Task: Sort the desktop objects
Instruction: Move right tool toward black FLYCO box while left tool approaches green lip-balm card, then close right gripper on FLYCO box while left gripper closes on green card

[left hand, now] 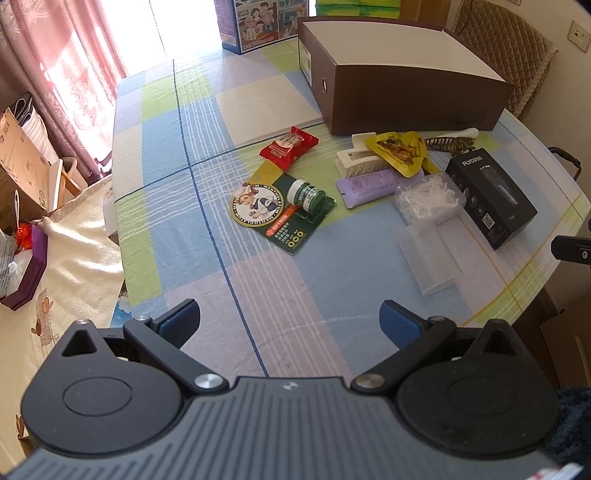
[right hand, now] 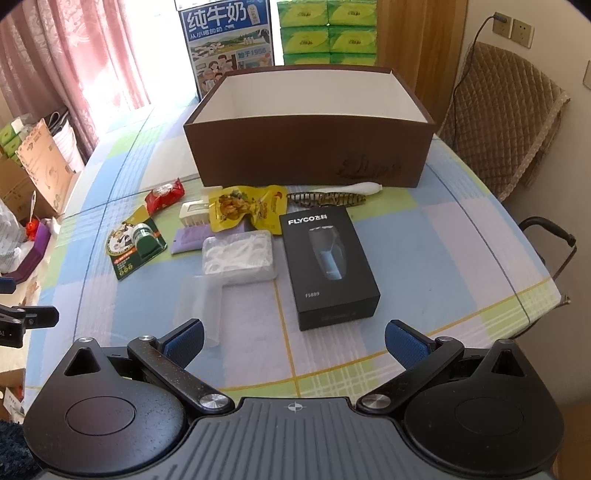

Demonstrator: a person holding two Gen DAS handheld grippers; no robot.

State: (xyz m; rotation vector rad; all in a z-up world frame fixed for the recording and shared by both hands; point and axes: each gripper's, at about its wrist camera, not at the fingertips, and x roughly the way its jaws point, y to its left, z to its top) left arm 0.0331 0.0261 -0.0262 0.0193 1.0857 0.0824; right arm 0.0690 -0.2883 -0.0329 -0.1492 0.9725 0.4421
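Note:
A brown box (right hand: pixel 306 147) with a white, empty inside stands open at the far side of the table; it also shows in the left wrist view as the brown box (left hand: pixel 406 99). In front of it lie a black shaver carton (right hand: pixel 328 266), a clear tub of floss picks (right hand: pixel 240 254), a yellow snack pouch (right hand: pixel 243 208), a red snack packet (right hand: pixel 164 195), a green balm card (right hand: pixel 135 242), a purple tube (right hand: pixel 192 238), a white holder (right hand: pixel 194 214), a striped hair clip (right hand: pixel 325 199) and a clear lid (right hand: pixel 199 299). My left gripper (left hand: pixel 290 326) and right gripper (right hand: pixel 293 343) hang open above the near table edge, holding nothing.
The table wears a checked cloth (right hand: pixel 443 251). A milk carton box (right hand: pixel 229 44) and green tissue packs (right hand: pixel 328 29) stand behind the brown box. A quilted chair (right hand: pixel 506 125) is at the right, and cardboard boxes (right hand: pixel 33 166) and pink curtains (left hand: pixel 62 74) at the left.

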